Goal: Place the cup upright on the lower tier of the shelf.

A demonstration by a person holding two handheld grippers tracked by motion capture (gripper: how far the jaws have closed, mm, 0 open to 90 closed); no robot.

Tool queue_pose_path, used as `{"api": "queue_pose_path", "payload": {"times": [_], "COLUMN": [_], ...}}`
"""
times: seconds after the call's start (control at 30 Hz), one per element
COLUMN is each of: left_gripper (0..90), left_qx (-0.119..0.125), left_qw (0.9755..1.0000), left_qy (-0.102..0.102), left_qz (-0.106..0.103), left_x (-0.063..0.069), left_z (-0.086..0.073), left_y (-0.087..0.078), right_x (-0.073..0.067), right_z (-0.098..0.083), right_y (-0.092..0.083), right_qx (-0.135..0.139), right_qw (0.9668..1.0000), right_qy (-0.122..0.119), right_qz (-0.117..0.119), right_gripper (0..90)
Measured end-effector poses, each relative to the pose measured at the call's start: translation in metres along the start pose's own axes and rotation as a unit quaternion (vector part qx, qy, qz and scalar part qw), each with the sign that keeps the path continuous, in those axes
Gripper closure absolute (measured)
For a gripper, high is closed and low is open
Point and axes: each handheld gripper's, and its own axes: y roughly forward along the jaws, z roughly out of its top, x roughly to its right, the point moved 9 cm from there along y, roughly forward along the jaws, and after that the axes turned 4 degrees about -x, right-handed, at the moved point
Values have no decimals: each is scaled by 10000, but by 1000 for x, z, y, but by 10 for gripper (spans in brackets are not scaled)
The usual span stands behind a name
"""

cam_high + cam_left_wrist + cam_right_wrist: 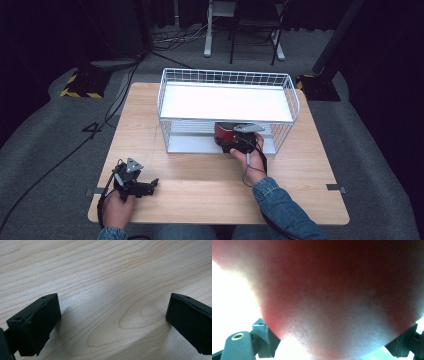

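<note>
In the high view, the right hand-held gripper (235,139) sits just right of centre in the frame, reaching into the lower level of a white wire rack (227,77) that stands on the far half of the wooden counter (300,170). It is closed on a red object (223,132), which rests at the front of the rack's lower shelf, under the white upper shelf (225,100). In the right gripper view the red object (332,295) is pressed up close and blurred, spreading across most of the frame, with the 2 black jaws showing at its lower left and lower right edges, touching it. What kind of thing it is cannot be told.

The left hand-held gripper (145,187) lies at the lower left of the high view, low over the near part of the counter, well apart from the rack. In the left gripper view its 2 jaws stand wide apart at the lower left and right edges of the frame, with bare wood grain (112,290) between them and nothing held.

A denim sleeve (280,205) covers the right forearm at the bottom of the high view.
</note>
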Motion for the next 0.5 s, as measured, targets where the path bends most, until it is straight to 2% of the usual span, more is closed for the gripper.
{"api": "queue_pose_path", "payload": {"times": [0.13, 0.33, 0.5], "left_gripper": [1, 1, 1], "left_qx": [1, 1, -8], "left_qw": [10000, 10000, 10000], "left_qy": [-1, -1, 2], "left_qz": [0, 2, -5], "left_x": [0, 0, 0], "left_z": [0, 0, 0], "left_y": [0, 0, 0], "right_x": [2, 6, 6], "right_z": [1, -5, -3], "right_y": [7, 16, 18], "right_qx": [53, -71, -106], "right_qw": [9999, 9996, 9997], "right_qy": [63, 235, 232], "right_qz": [-107, -167, -60], "right_gripper": [172, 170, 163]}}
